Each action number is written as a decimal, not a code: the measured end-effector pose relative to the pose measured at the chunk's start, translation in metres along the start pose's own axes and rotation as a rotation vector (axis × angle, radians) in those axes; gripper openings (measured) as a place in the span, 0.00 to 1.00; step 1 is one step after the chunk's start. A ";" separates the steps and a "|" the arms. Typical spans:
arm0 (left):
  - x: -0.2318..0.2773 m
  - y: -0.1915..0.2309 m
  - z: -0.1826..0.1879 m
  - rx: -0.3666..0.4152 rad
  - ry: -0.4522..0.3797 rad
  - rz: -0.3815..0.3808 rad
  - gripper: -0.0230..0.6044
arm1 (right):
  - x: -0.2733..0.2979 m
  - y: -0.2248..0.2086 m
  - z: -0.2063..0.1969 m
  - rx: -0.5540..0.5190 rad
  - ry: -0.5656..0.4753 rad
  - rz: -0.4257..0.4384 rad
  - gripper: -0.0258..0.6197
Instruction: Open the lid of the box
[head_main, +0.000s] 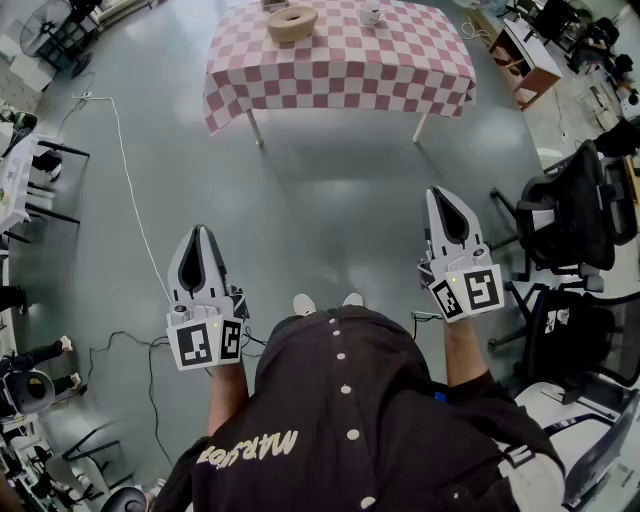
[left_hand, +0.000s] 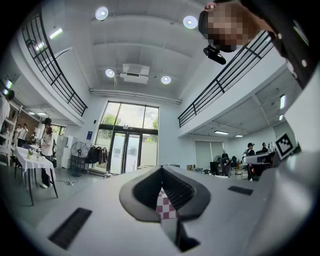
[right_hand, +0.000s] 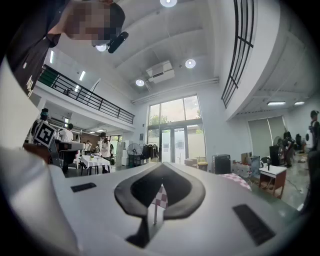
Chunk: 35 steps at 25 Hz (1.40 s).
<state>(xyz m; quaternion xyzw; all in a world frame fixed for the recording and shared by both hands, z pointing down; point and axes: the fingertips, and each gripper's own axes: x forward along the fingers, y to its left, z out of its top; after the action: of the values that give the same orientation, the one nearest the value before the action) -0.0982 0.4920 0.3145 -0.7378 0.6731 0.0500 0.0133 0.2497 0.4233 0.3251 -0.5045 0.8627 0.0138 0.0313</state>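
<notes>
The box (head_main: 292, 22) is a small, round, tan shape at the far edge of the head view. It is too small there to tell where its lid meets its body. Just to its left, another thing (head_main: 275, 4) on the desk (head_main: 340, 70) is cut off by the top of the picture and cannot be named. A white cup (head_main: 370, 14) stands to the right of the box, its details blurred. The person's dark shirt (head_main: 350, 420) hides the floor directly below. In both gripper views the gripper's own white body fills the lower half. Of the desk, only a scrap of pink-and-white checked cloth shows through the opening behind the closed tips, and the box cannot be seen there.

The box rests on the checked desk well ahead of both grippers, with open grey floor in between. It lies between their two lines of aim, a little nearer the left one.

The left gripper (head_main: 202, 232) is clenched, its tips meeting on nothing. The right gripper (head_main: 437, 192) is clenched the same way and is also empty. Both are held level and point toward the desk.

There are two grippers, one desk, one box, one cup and two black office chairs (head_main: 570, 215) at the right. One white cable (head_main: 130, 190) trails across the floor at the left.
</notes>
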 end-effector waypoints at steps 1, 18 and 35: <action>-0.001 0.001 0.000 0.001 0.001 0.002 0.05 | 0.000 0.001 0.000 0.000 0.000 0.001 0.04; -0.003 0.013 -0.005 -0.004 0.013 0.029 0.05 | 0.008 0.008 0.002 0.053 -0.034 0.005 0.04; 0.008 0.025 -0.003 -0.001 0.011 0.032 0.05 | 0.022 0.021 0.002 0.065 -0.023 0.078 0.42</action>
<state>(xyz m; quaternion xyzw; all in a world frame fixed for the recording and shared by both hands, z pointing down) -0.1222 0.4813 0.3177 -0.7272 0.6848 0.0466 0.0082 0.2209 0.4145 0.3219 -0.4691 0.8813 -0.0072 0.0570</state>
